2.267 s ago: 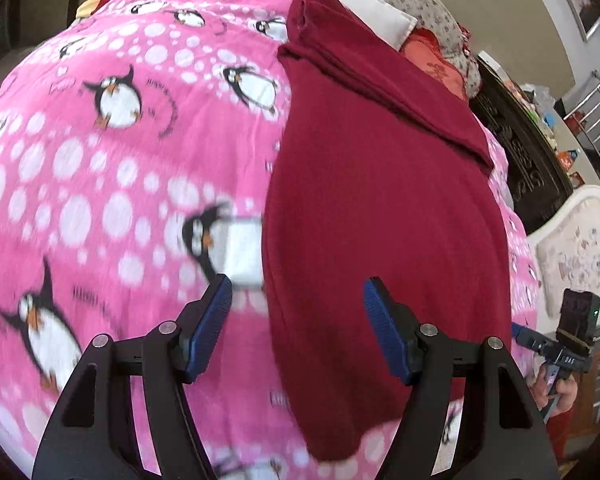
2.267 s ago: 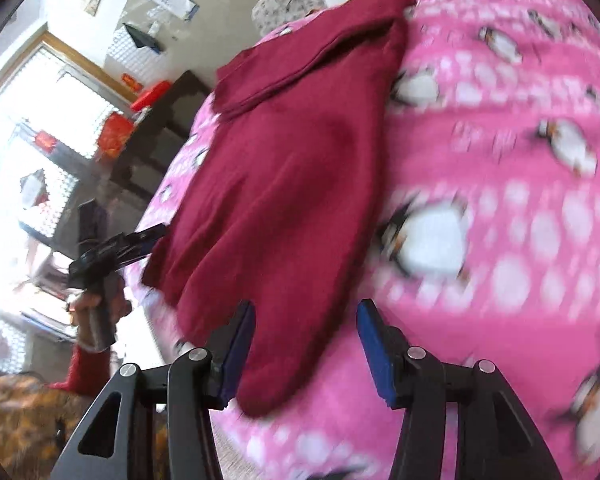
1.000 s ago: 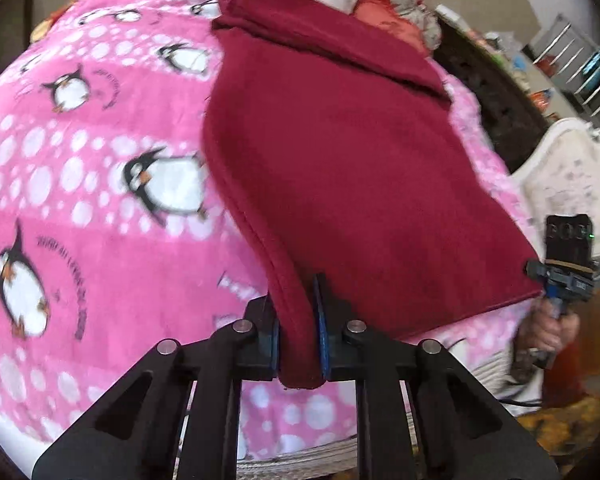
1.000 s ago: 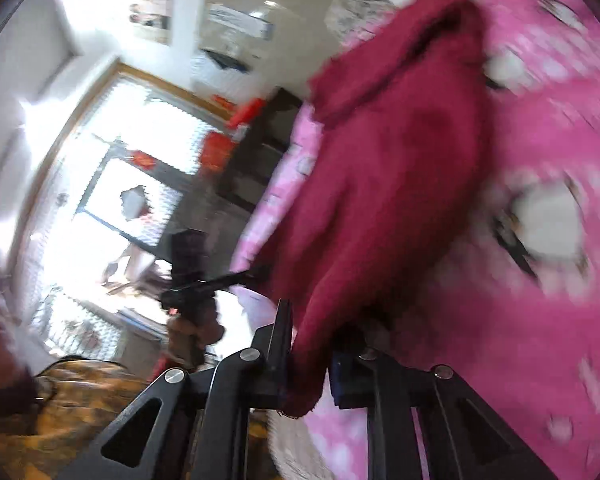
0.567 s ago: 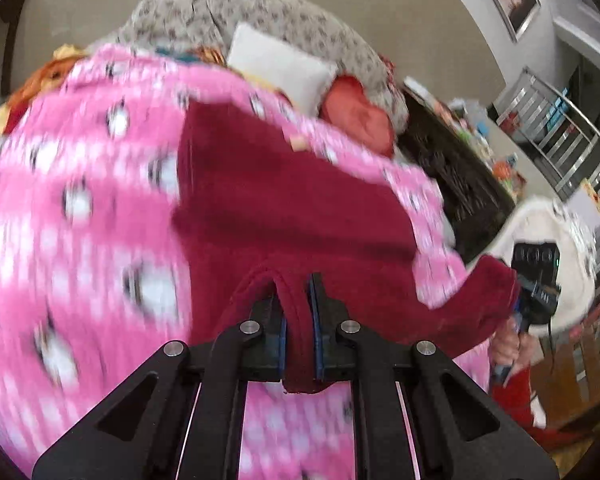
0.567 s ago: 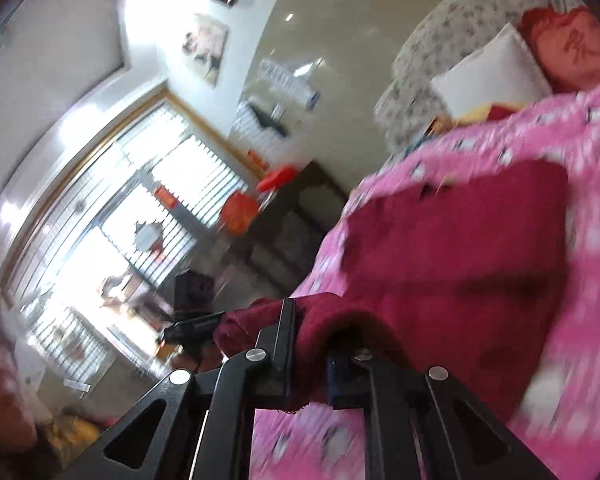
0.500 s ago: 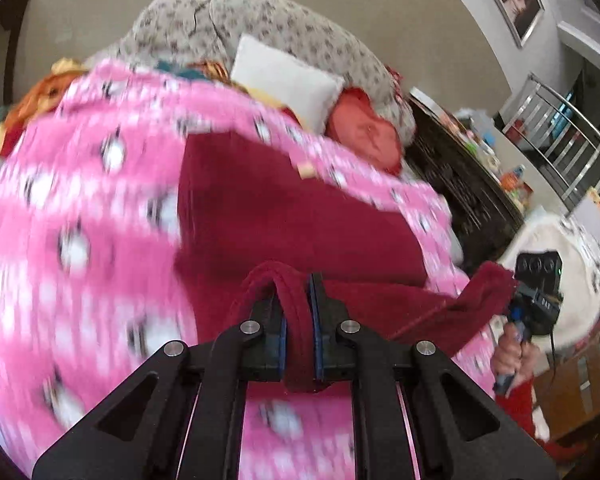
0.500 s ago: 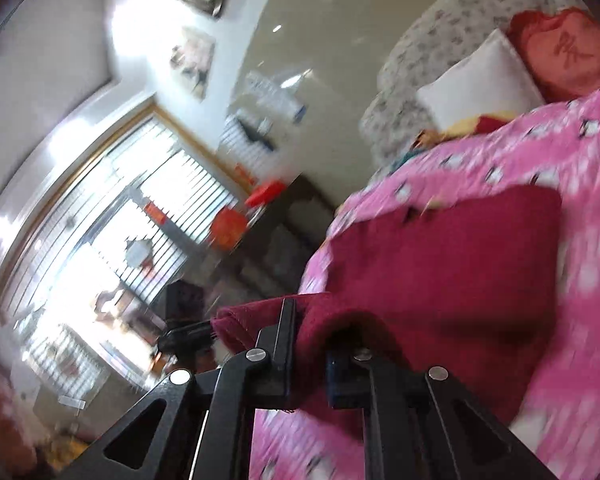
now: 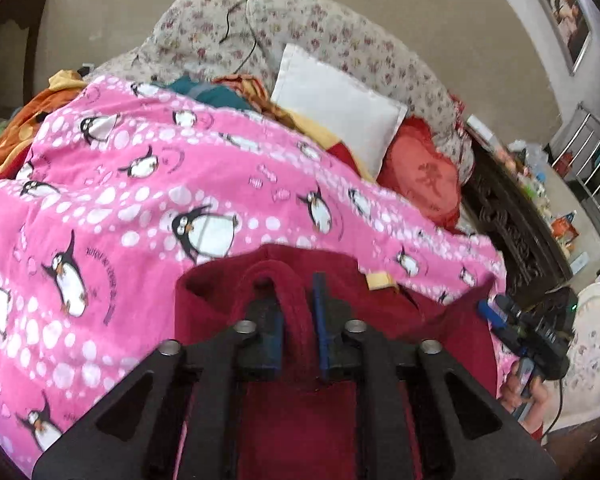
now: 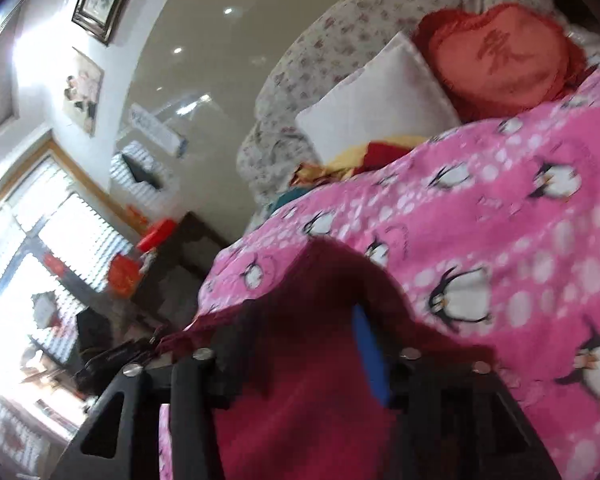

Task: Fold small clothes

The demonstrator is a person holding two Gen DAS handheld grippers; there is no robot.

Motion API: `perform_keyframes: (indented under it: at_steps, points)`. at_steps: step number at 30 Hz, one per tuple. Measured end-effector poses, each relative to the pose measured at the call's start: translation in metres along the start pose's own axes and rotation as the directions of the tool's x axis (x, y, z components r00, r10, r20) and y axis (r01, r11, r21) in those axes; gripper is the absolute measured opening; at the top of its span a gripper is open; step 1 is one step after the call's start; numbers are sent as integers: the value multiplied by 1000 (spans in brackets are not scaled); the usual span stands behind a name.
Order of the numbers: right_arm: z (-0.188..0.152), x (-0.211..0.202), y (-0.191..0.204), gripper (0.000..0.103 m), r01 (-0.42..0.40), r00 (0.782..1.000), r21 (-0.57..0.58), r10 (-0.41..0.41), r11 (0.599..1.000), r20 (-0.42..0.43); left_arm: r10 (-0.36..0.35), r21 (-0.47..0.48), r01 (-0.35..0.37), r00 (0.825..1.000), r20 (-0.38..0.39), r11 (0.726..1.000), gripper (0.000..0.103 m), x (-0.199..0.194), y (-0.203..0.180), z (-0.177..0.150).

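Bunching fleecy maroon garment (image 9: 300, 320) on plush penguin blanket (image 9: 140, 200).

Ahead of you, toward twelve o'clock, the pink penguin blanket (image 9: 148, 200) lies bare and passable. Beyond it the white pillow (image 9: 340, 108) and red heart cushion (image 9: 424, 180) block; the dark carved cabinet (image 9: 516, 232) hems three o'clock.

Dark red fleece garment (image 9: 452, 332), plain. Pink fleece blanket (image 9: 148, 208), white dots with black-and-white penguins. Square pillow (image 9: 340, 104), plain white. Heart-shaped cushion (image 10: 496, 60), coral red. Padded headboard (image 9: 340, 40), beige floral print.
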State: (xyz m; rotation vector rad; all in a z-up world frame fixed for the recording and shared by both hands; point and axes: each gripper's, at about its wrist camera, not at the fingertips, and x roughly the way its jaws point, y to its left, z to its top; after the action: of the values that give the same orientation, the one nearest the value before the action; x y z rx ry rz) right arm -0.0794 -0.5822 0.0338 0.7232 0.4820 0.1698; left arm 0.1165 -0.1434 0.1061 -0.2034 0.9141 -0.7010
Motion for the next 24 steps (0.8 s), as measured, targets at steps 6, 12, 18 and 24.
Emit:
perform_keyframes:
  at_steps: [6,12,18,24]
  points:
    - [1,-50,29,50,11,995,-73,-3,997,102,118,66,-133,974,194,989,86,-45,-16,-5]
    - [-22,3,74,49,87,993,-256,-104,963,-54,51,117,-68,989,141,991,87,-28,-38,-17]
    - [-23,77,51,49,377,898,-312,-427,872,-109,157,127,-159,987,30,979,86,44,-34,-18]
    - [-13,105,14,50,397,868,-253,-451,882,-210,136,78,-140,990,44,987,86,68,-12,-4]
